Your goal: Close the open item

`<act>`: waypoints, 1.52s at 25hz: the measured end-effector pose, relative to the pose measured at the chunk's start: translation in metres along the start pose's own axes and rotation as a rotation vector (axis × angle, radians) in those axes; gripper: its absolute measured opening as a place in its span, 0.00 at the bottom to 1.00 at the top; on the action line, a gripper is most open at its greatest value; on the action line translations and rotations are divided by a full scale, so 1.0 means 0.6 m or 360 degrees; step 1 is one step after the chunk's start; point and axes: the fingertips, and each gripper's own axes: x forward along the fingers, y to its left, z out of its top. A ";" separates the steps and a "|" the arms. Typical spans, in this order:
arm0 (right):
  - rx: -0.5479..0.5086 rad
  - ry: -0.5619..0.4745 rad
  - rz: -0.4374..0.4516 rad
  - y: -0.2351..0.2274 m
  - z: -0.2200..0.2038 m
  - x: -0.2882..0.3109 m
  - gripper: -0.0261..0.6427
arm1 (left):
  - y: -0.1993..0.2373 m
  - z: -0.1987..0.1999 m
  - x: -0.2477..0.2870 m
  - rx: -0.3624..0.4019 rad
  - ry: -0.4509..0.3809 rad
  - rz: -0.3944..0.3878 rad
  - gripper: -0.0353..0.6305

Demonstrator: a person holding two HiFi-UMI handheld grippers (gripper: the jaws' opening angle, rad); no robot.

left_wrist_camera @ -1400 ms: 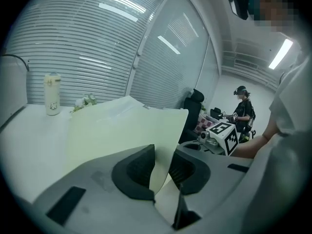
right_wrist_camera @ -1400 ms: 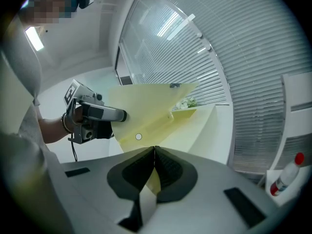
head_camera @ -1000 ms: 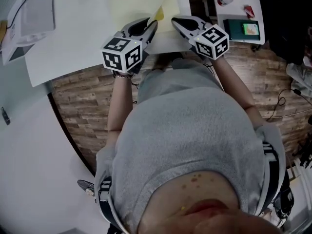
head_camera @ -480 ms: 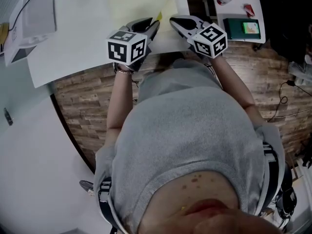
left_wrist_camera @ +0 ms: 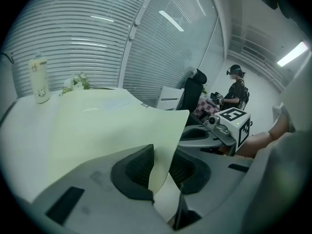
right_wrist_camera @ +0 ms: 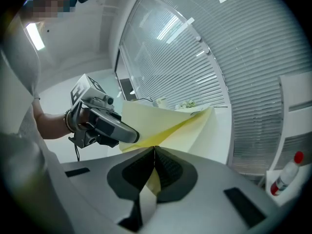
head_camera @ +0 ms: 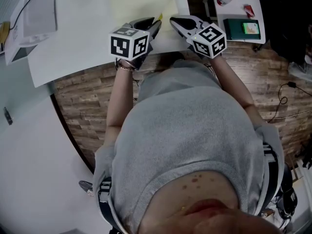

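Head view gives us the pale yellow folder [head_camera: 139,4] lying on the white table [head_camera: 73,38], with its near edge between our two hands and the rest running out of the top of the picture. Our left gripper [head_camera: 155,24] is clamped on the near corner of one leaf: in the left gripper view the sheet passes straight between the dark pads and rises from them in a curve. Our right gripper [head_camera: 174,21] is pinched tight on the other leaf, its jaws meeting on the thin yellow edge in the right gripper view. From that view the two leaves spread apart in a wedge, with the brighter inside showing between them, and they seem to join toward the far right. We therefore judge the mouth to face us and the long axis to run near to far across the table. We judge the folder to be light, thin and floppy, since the lifted leaf bows where it is unsupported. It should crease easily and is smooth enough to slide out of a shallow bite. The best hold looks like the one we have, on the near corners, so the lifted leaf can be laid over flat without buckling.
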 end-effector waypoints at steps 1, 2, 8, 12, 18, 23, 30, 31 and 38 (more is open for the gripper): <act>-0.0003 0.0002 -0.0005 0.000 -0.001 0.000 0.14 | 0.000 0.000 0.001 -0.0002 0.0004 0.0000 0.16; 0.0001 0.0004 -0.0006 -0.001 -0.001 0.000 0.14 | 0.000 -0.001 0.002 0.0000 0.0009 0.0004 0.16; 0.0009 0.0011 -0.0007 -0.002 0.000 0.000 0.14 | 0.000 -0.005 0.011 0.0010 0.0065 0.0025 0.16; 0.0025 0.0019 -0.0002 -0.002 0.000 0.001 0.14 | 0.000 -0.009 0.017 0.0014 0.0097 0.0023 0.16; 0.0016 0.0028 0.0000 -0.002 0.000 0.001 0.14 | 0.000 -0.010 0.021 0.0030 0.0165 0.0026 0.16; 0.0004 0.0044 0.0005 -0.001 0.000 0.002 0.13 | 0.001 -0.009 0.024 0.0051 0.0217 0.0046 0.16; 0.0005 0.0057 0.0006 -0.001 -0.001 0.003 0.13 | -0.001 -0.014 0.032 0.0064 0.0307 0.0018 0.16; 0.0006 0.0063 0.0005 -0.002 -0.001 0.003 0.13 | -0.001 -0.014 0.033 0.0063 0.0322 0.0011 0.16; 0.0037 0.0115 -0.0026 -0.008 -0.002 -0.001 0.13 | -0.002 -0.018 0.040 0.0135 0.0416 0.0039 0.16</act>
